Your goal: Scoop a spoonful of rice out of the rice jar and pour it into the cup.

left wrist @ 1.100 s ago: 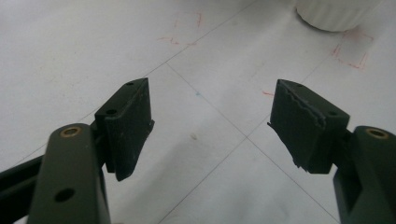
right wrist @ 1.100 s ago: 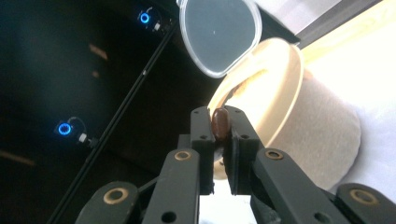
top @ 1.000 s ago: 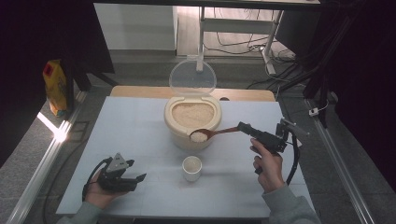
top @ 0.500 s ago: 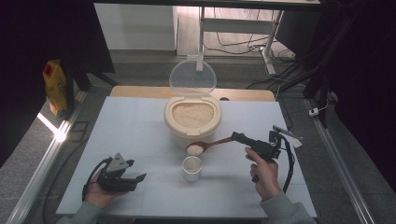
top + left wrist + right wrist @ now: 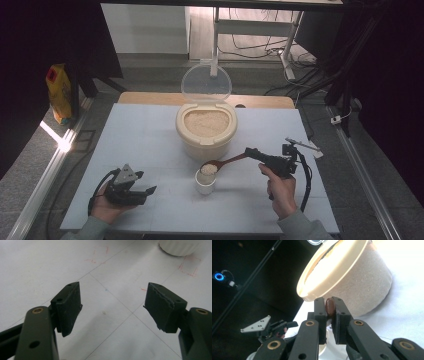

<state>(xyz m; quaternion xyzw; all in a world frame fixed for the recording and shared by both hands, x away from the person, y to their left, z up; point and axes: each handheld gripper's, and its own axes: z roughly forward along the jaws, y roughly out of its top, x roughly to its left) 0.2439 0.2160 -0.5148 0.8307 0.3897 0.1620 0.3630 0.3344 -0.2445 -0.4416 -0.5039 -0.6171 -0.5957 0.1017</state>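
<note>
Holding a brown wooden spoon [image 5: 227,162] by its handle, right gripper [image 5: 252,153] fingers [image 5: 320,308] clamping it, with the rice-loaded bowl hanging directly over the small white cup [image 5: 205,182] near the rice container [image 5: 206,131]. Resting low at the near-left of the bench [image 5: 145,135], left gripper [image 5: 145,191] fingers [image 5: 68,303] standing apart, gripping nothing.

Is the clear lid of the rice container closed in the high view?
No: the clear lid stands raised behind the rice container, whose rice lies uncovered.
</note>
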